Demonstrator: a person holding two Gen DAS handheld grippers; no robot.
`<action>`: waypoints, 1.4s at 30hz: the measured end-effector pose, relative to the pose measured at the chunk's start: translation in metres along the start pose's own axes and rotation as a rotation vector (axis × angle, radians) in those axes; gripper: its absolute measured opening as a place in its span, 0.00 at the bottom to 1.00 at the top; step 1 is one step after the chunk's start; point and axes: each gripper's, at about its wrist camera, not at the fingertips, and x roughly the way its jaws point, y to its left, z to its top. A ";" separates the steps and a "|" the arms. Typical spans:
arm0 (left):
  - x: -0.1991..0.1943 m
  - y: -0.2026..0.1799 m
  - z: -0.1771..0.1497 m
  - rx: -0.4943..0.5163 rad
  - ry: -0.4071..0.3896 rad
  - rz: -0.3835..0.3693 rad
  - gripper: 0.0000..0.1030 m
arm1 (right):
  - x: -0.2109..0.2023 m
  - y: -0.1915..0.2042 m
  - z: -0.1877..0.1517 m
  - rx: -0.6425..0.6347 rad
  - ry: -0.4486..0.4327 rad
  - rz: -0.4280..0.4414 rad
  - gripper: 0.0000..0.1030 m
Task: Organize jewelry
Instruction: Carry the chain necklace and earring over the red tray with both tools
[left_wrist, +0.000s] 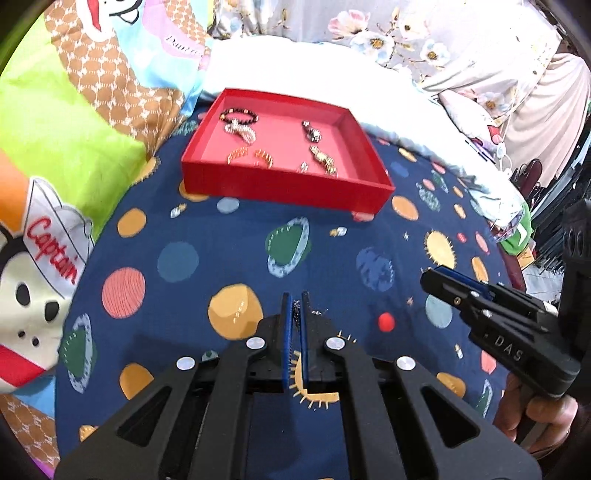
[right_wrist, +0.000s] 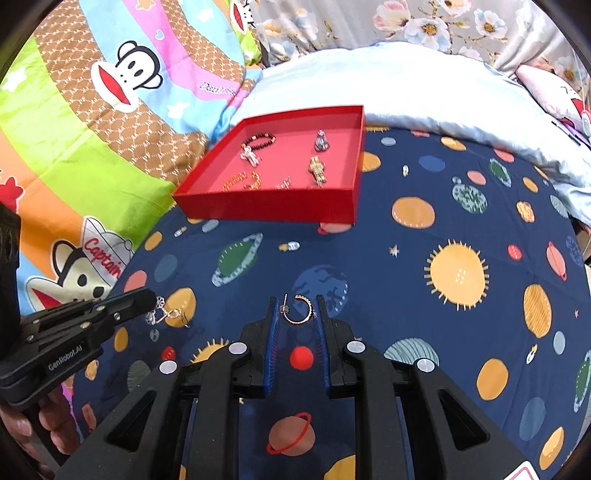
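**Both grippers loaded, red box straight ahead**

Pinched between the blue pads of the right gripper (right_wrist: 296, 314) is a gold hoop earring (right_wrist: 298, 311), an open C-shaped ring held near the fingertips. Its ring lies roughly flat across the gap, the fingers pressing on its two sides and otherwise a little apart. The left gripper (left_wrist: 295, 308) has its fingers pressed nearly together on a thin silver chain piece (right_wrist: 160, 314); from the right wrist view the chain dangles off the fingertips in small loops, above the bed cover (right_wrist: 406, 280), a dark blue sheet printed with planets.

Neither piece is in the box yet. The red box (left_wrist: 284, 188) sits on the bed ahead of both grippers, farther from the cameras, a little to the left of the right gripper's line and almost dead ahead of the left one. It is shallow and open-topped; inside lie a dark bead bracelet (left_wrist: 239, 114), a pale bow-shaped piece, two small gold pieces near the front wall and more items on the right side. The bare floor of the box is mostly in its middle.

Judging by the layout, the coming move is a forward carry over the near wall, and the left gripper looks the better lined up. The dangling chain could catch on that wall if carried low.
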 end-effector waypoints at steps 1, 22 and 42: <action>-0.002 -0.001 0.004 0.002 -0.009 -0.001 0.02 | -0.002 0.001 0.002 -0.002 -0.006 0.002 0.16; 0.018 -0.013 0.169 0.111 -0.246 0.027 0.03 | 0.028 0.007 0.140 -0.080 -0.150 0.022 0.16; 0.141 0.002 0.213 0.103 -0.131 0.089 0.03 | 0.143 -0.024 0.187 -0.056 -0.039 -0.014 0.17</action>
